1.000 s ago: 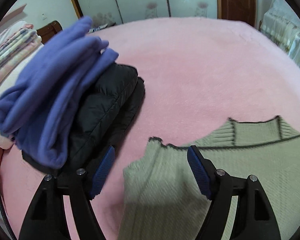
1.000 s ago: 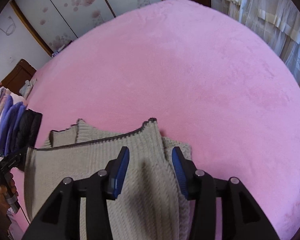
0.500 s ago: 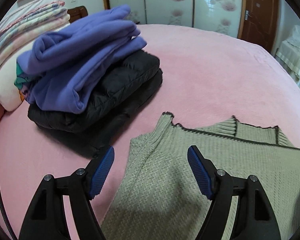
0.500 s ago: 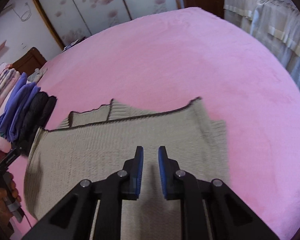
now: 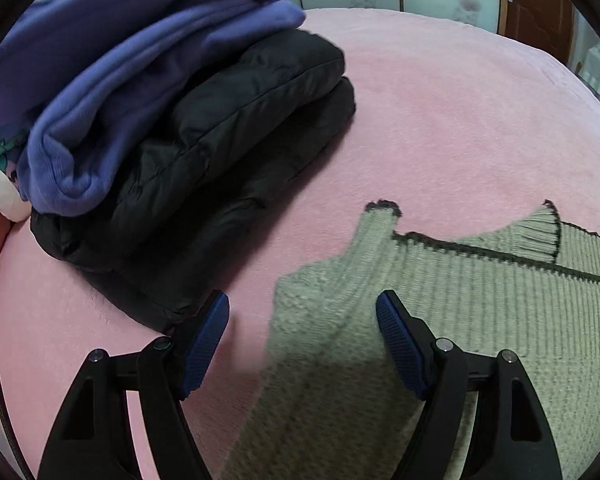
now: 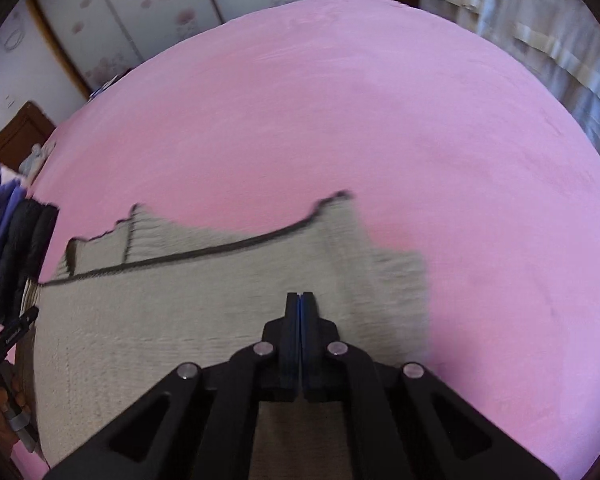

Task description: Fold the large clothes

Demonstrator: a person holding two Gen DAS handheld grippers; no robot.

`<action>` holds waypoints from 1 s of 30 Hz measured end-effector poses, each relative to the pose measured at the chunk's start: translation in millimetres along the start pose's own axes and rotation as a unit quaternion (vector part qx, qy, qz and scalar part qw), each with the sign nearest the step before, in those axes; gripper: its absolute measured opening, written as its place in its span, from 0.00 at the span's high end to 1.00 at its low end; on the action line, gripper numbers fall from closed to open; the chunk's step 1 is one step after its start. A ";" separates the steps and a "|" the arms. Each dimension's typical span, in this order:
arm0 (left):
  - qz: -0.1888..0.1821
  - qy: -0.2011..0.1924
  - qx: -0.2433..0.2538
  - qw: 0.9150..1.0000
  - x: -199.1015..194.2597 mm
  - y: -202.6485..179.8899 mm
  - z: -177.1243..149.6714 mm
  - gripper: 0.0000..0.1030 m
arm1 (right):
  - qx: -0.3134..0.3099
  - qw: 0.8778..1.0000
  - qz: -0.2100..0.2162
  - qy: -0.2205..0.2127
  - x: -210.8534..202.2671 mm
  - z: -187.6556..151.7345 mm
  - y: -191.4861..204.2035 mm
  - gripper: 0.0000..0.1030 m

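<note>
A beige ribbed knit sweater (image 5: 480, 320) with dark trim lies spread on the pink bed (image 5: 440, 120); it also shows in the right wrist view (image 6: 172, 312). My left gripper (image 5: 302, 344) is open just above the sweater's left edge, its blue pads on either side of the knit. My right gripper (image 6: 300, 308) is shut with its pads together above the sweater's right part; no cloth shows between them. The person's left hand and the other gripper (image 6: 8, 336) show at the left edge of the right wrist view.
A stack of folded clothes sits close to the left: a blue fleece (image 5: 140, 60) on a black quilted jacket (image 5: 220, 160), also in the right wrist view (image 6: 24, 256). Wardrobe doors (image 6: 140, 20) stand behind the bed, and curtains (image 6: 540, 40) hang at the right.
My right gripper has closed from open to fully shut and pulled back over the sweater. My left gripper has moved lower and closer to the folded stack and the sweater's left edge, staying open.
</note>
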State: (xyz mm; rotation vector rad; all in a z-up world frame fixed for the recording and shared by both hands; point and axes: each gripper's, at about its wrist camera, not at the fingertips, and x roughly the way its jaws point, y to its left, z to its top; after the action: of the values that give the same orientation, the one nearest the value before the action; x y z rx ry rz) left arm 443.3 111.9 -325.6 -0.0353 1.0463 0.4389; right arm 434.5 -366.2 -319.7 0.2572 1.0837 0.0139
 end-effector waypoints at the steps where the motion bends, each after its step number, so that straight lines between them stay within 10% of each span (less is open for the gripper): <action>1: -0.002 0.003 -0.003 1.000 2.0 1.4 0.0 0.25 | 0.003 1.000 0.003 0.000 -1.9 -0.3 -5.1 1.00; 15: -0.030 -0.010 0.020 0.999 -53.9 -13.8 -5.4 0.25 | 0.026 0.999 0.046 0.012 -50.3 -19.3 6.0 0.97; 30: -0.042 -0.030 -0.008 0.999 -164.4 16.4 -158.1 0.23 | -0.066 0.993 0.091 -0.025 -119.3 -171.9 120.7 0.97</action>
State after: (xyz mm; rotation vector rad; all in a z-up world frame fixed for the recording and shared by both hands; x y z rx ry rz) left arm 236.8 34.9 -264.6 -0.0804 0.9779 0.3703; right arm 241.7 -231.0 -265.8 0.2349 1.0019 0.2411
